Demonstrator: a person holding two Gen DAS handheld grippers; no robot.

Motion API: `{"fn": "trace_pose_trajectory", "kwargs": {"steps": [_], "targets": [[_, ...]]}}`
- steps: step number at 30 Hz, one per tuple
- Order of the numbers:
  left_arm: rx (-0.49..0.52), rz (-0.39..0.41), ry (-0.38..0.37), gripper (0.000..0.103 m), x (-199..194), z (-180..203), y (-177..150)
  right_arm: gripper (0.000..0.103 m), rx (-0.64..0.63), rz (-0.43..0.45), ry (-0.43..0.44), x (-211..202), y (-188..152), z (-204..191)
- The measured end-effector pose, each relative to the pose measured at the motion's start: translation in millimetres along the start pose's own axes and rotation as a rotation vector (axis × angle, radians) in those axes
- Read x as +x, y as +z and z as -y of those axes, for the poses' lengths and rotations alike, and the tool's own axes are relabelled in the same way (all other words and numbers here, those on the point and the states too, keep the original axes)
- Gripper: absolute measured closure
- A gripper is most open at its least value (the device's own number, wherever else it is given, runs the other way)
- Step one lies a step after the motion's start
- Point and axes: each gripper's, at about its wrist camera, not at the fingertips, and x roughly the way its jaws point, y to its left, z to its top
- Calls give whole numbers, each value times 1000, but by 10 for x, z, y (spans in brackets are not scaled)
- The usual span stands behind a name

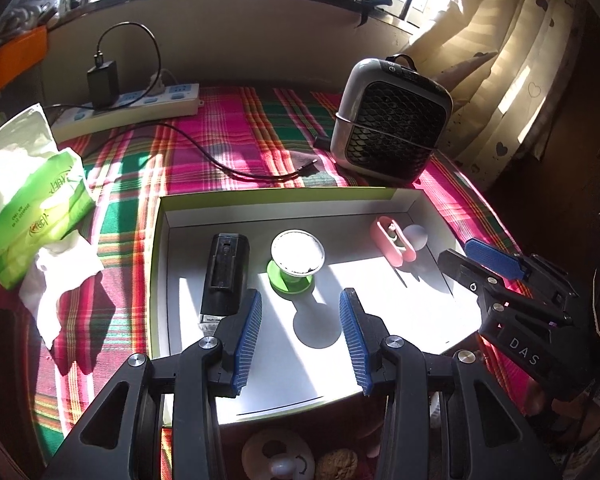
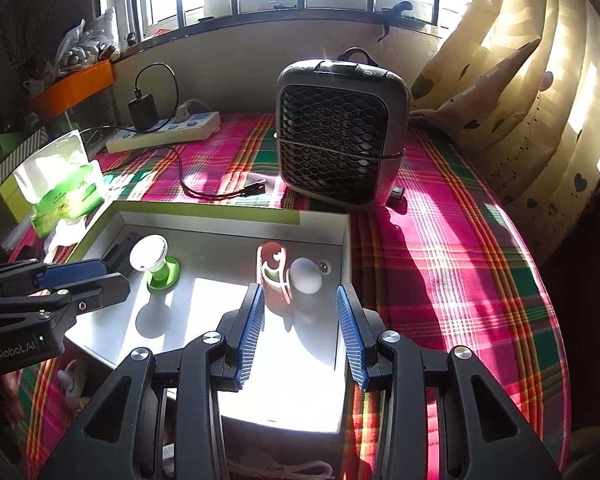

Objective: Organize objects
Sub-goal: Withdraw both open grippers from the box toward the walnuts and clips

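Inside the white box (image 1: 420, 204) on the plaid-covered desk (image 2: 460, 240), four items already lie sorted. Against the box's left wall lies a black rectangular device (image 1: 225, 276). Just right of it, toward the box centre, stands a green-based stand with a white round top (image 1: 296, 258). Near the box's far right corner lie a pink clip-like item (image 1: 392, 242) and, touching it, a white ball (image 1: 416, 236); a small metallic piece (image 2: 323, 267) sits beside the ball, too small to identify.

Left gripper (image 1: 300, 330) hovers over the near half of the box, fingers apart, nothing between them. Right gripper (image 2: 300, 332) hovers over the box's near right portion, fingers apart and empty; the pink item shows just past its left finger, not clamped.

Step in hand, as judged: between placements, with both grippers free above the box. Outside the box's near edge, partly hidden under the grippers, further items appear: a pale ring-shaped object (image 1: 278, 460) and a brown rough lump (image 1: 338, 463). The next move probably calls for lowering one gripper to an item outside the box, closing on it, and carrying it in to a bare part of the box floor.
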Motion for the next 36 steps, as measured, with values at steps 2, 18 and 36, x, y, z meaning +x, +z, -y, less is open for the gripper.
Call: {"fn": "trace_pose_trajectory", "kwargs": {"steps": [2, 18, 36], "targets": [[-10, 9, 12, 65, -49, -14, -38, 64, 7, 3, 3, -45, -35, 9], [-31, 68, 45, 65, -446, -87, -428, 63, 7, 32, 35, -418, -331, -23], [-89, 50, 11, 63, -574, -216, -859, 56, -14, 11, 97, -589, -719, -186]]}}
